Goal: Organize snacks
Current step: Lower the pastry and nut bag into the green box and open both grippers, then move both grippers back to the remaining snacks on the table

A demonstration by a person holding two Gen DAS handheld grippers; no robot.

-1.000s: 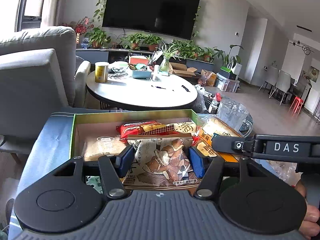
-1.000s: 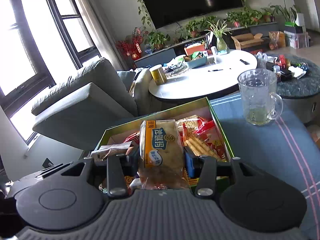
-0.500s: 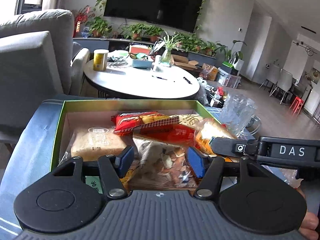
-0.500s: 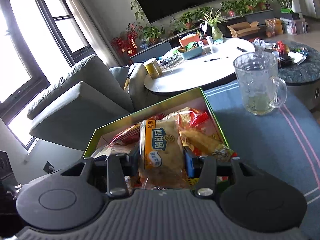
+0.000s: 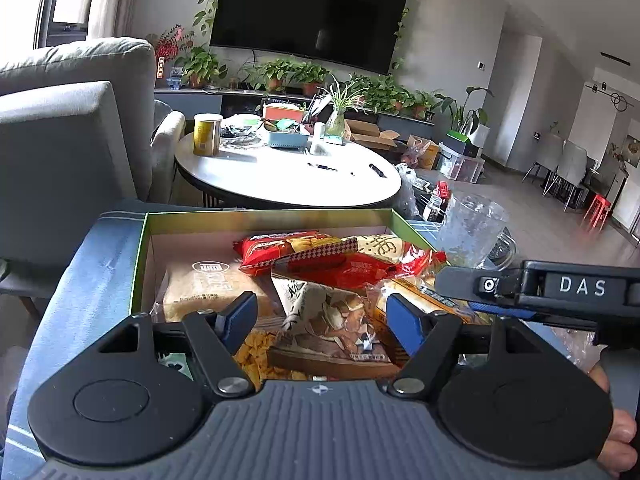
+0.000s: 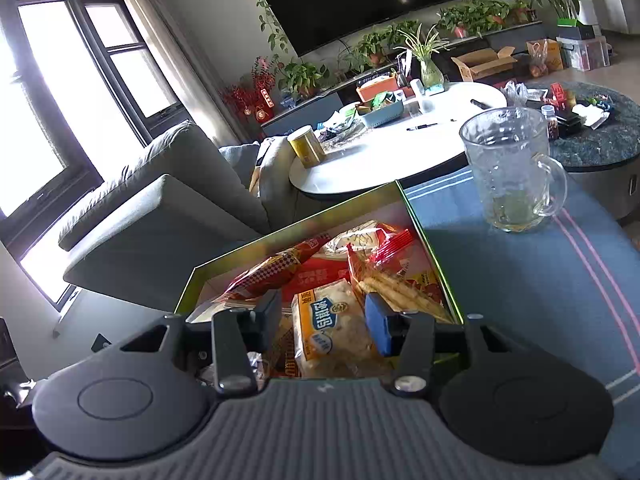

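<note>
Living room; blue-clothed worktop (image 6: pixel 520 280) bearing green snack box (image 5: pixel 141 256). Left claw (image 5: pixel 320 316) apart over mushroom packet (image 5: pixel 332 320); right claw (image 6: pixel 326 320) apart around biscuit packet (image 6: pixel 332 328). Risk: crowded claws colliding, crushing biscuits.

Only one label reads clearly — "DAS", white, on the right tool (image 5: pixel 552 292).

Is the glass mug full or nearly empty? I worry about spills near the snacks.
Nearly empty: the glass mug stands upright on the blue cloth, with only shallow pale liquid at its bottom.
</note>
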